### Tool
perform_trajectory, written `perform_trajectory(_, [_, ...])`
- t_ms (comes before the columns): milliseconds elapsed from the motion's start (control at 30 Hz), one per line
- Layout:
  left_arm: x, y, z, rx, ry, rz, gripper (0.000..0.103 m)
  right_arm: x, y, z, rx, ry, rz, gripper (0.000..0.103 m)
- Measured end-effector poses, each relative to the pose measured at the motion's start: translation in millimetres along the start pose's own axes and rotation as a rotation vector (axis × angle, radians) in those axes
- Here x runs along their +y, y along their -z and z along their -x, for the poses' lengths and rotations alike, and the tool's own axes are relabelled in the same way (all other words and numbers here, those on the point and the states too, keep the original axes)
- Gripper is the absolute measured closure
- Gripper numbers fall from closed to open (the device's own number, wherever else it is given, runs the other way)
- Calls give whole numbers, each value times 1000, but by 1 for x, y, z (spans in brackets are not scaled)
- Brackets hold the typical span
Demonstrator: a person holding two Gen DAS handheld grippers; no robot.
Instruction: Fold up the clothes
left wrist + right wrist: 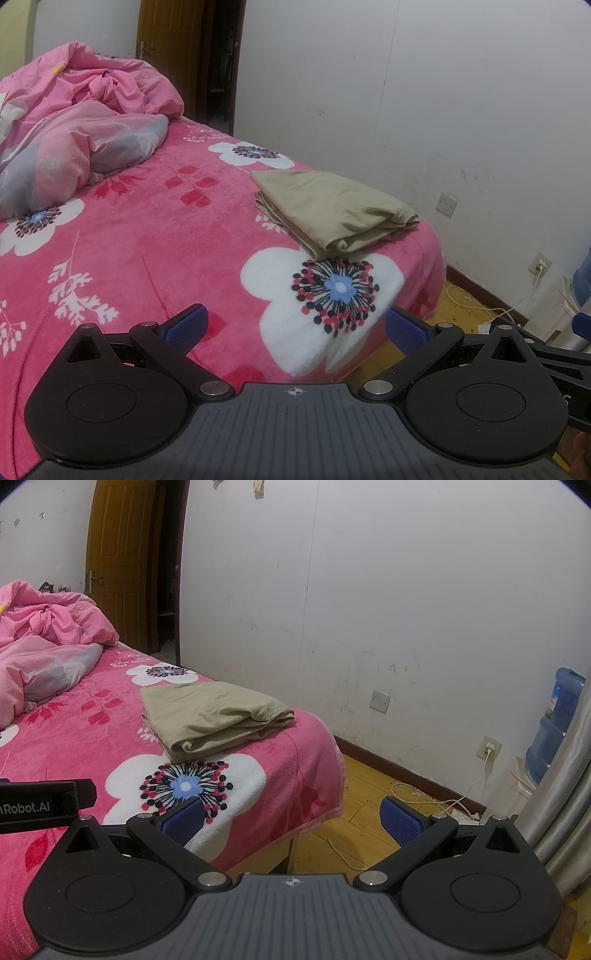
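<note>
A khaki garment [334, 210] lies folded into a compact rectangle near the foot corner of the bed, on the pink floral blanket [147, 266], close to the edge that faces the white wall [424, 92]. Its layered edges face the viewer and its top is smooth, which suggests that the folding of this piece is finished and that it has been set aside at the corner to leave the middle of the blanket free. A crumpled pink quilt [85, 122] is heaped toward the head of the bed, well apart from the garment.

The left gripper [295, 330] hovers above the near part of the blanket, its blue pads [186, 326] spread wide with nothing between them and touching nothing. The right gripper [293, 814] is held just beside it, over the bed's foot edge and the wooden floor [369, 794]; it too is spread wide and empty. Both point toward the garment from a distance, a posture consistent with a pause after release.
</note>
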State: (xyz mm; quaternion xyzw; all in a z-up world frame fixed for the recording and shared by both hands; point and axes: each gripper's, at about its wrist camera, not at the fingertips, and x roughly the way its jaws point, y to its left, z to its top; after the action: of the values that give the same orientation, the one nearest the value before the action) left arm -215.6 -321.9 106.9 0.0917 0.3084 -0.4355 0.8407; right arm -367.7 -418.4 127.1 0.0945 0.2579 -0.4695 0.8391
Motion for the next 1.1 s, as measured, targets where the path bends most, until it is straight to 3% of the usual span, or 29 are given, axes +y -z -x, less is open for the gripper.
perform_trajectory(1100, [6, -2, 1, -4, -5, 1, 0, 3, -1, 0, -1, -4, 4, 0])
